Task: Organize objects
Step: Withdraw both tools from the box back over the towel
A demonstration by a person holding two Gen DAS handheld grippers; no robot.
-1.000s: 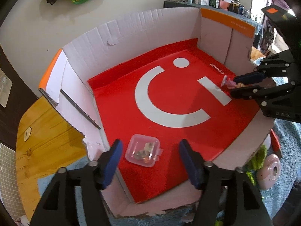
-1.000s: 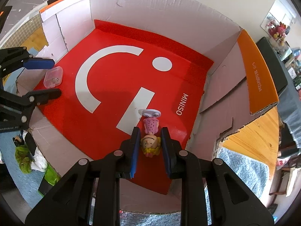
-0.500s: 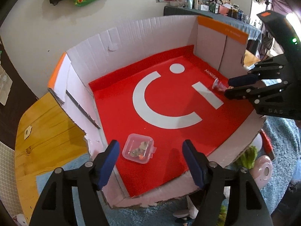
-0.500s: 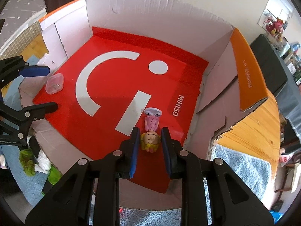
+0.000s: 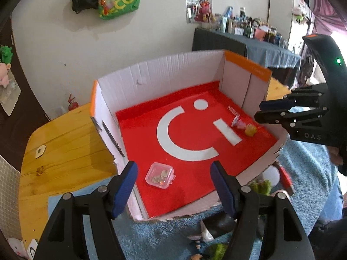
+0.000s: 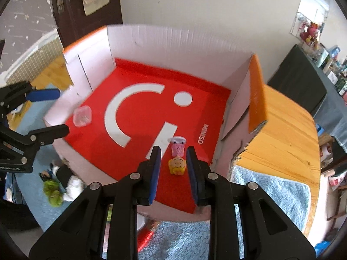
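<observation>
Placing looks done: our left gripper point(image 5: 173, 186) gapes empty above the plastic case point(image 5: 160, 175); right gripper point(image 6: 173, 169), narrowly parted, has let the doll point(image 6: 177, 162) go; next we fetch another item.

The room is bright with soft daylight, and the strongest glow comes from the window point(image 5: 338, 30) at the far right of the left view. Both pictures bend like a fish bowl, with dark round corners and curved walls. The right view is a bit blurry, mostly on the box point(image 6: 173, 43) edges, and a soft shadow lies on the red mat point(image 6: 138, 134).
</observation>
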